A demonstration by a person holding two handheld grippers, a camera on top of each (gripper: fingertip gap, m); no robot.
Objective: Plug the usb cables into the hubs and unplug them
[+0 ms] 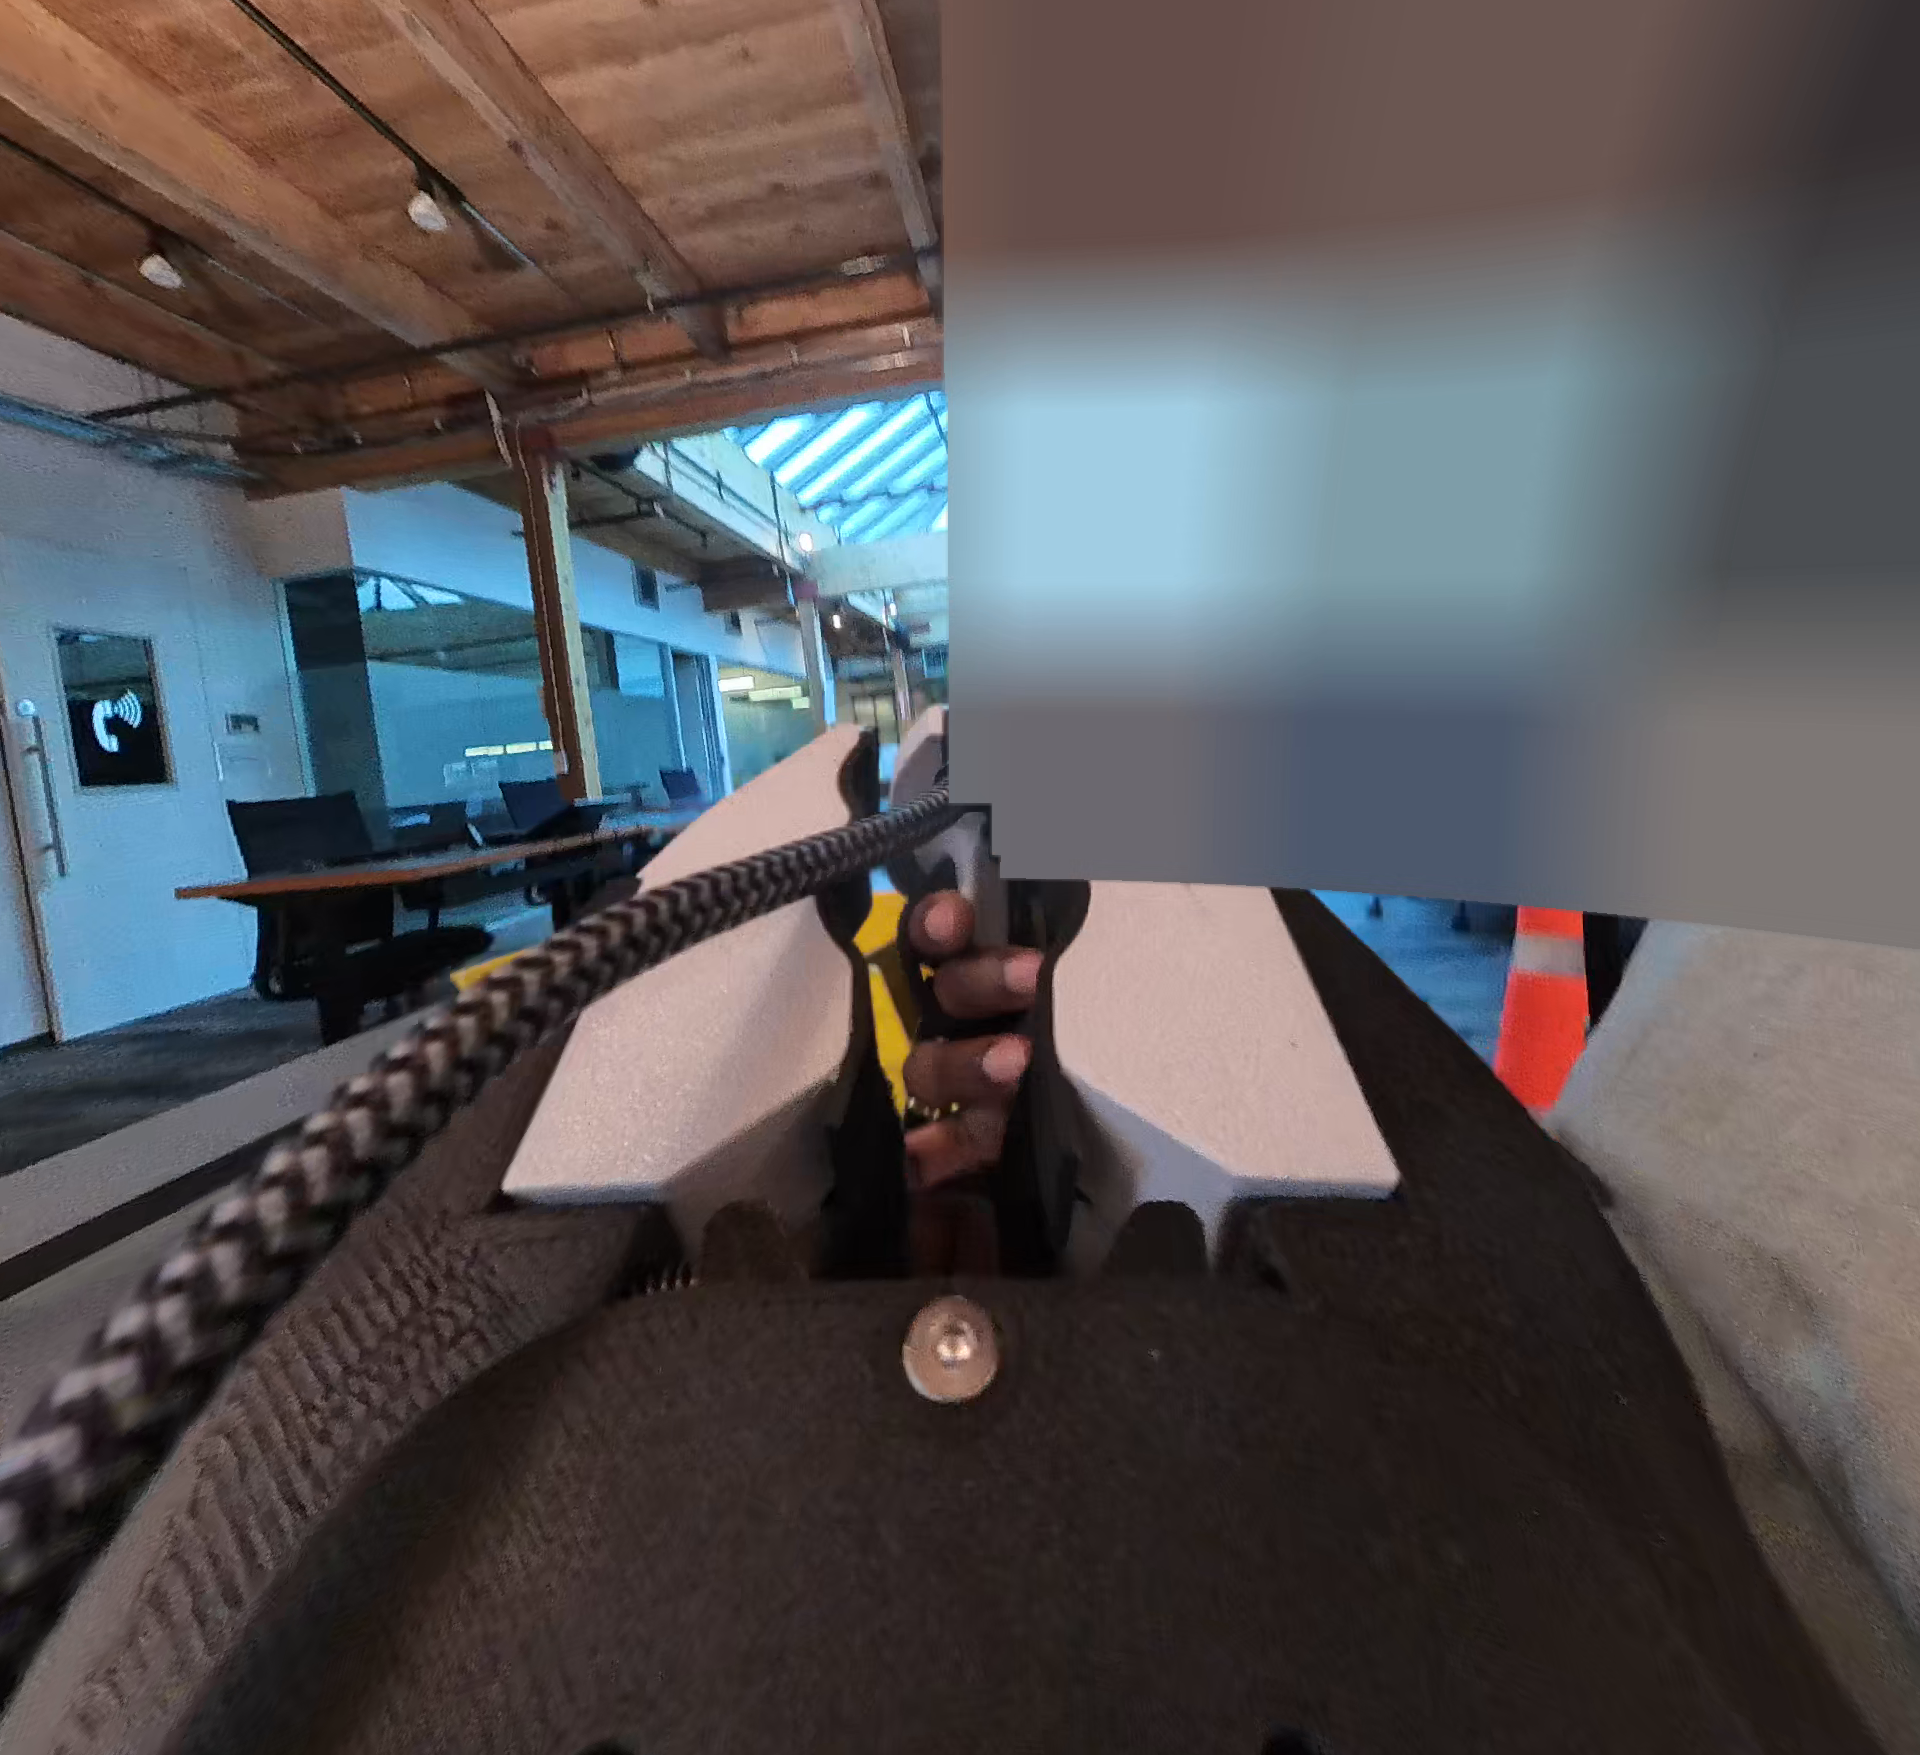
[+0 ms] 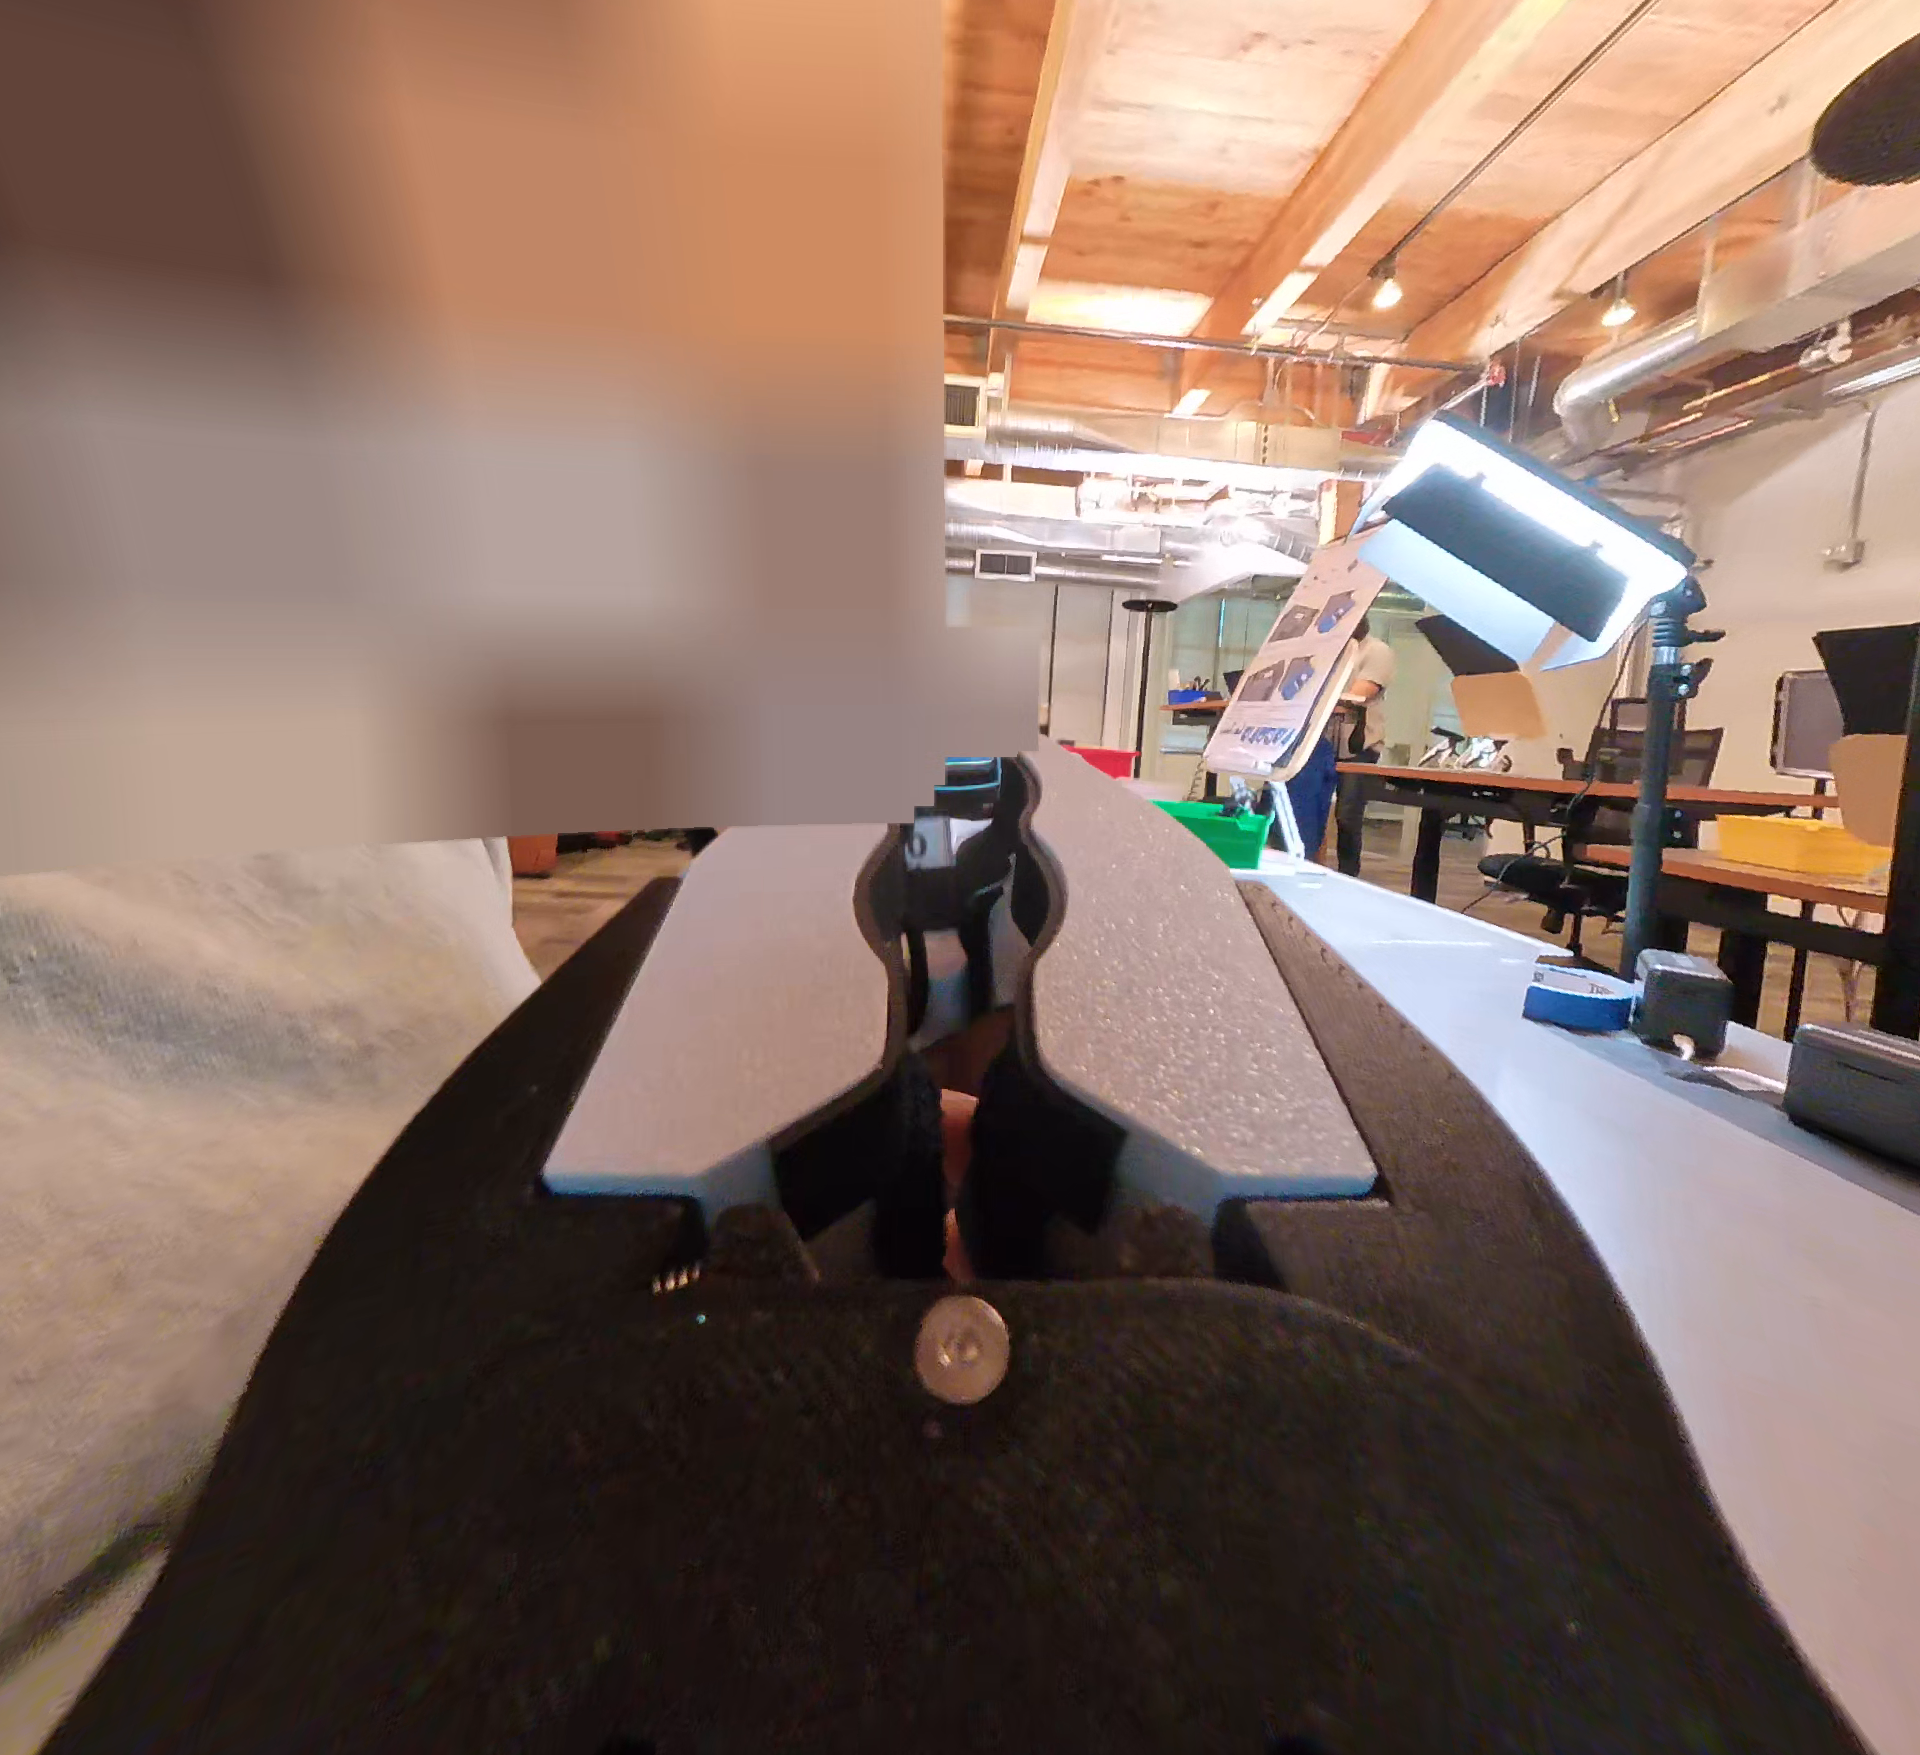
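A black-and-white braided USB cable [image 1: 520,978] runs from the lower left over my left finger and into the narrow gap at the tips. My left gripper [image 1: 891,755] is shut on it, raised and facing the room. Beyond the gap, a hand [image 1: 971,978] holds a black handle with a grey part above it. In the right wrist view, my right gripper [image 2: 951,832] has its jaws close together around a small black object [image 2: 935,848], apparently the hub. A blur patch hides its left tip.
A white table [image 2: 1558,1238] runs along the right, with a blue tape roll [image 2: 1574,999], a small black box [image 2: 1683,993] and a grey device [image 2: 1860,1097]. A light panel on a stand [image 2: 1527,542] is behind. An orange cone [image 1: 1543,1009] and wooden desks [image 1: 416,869] stand farther off.
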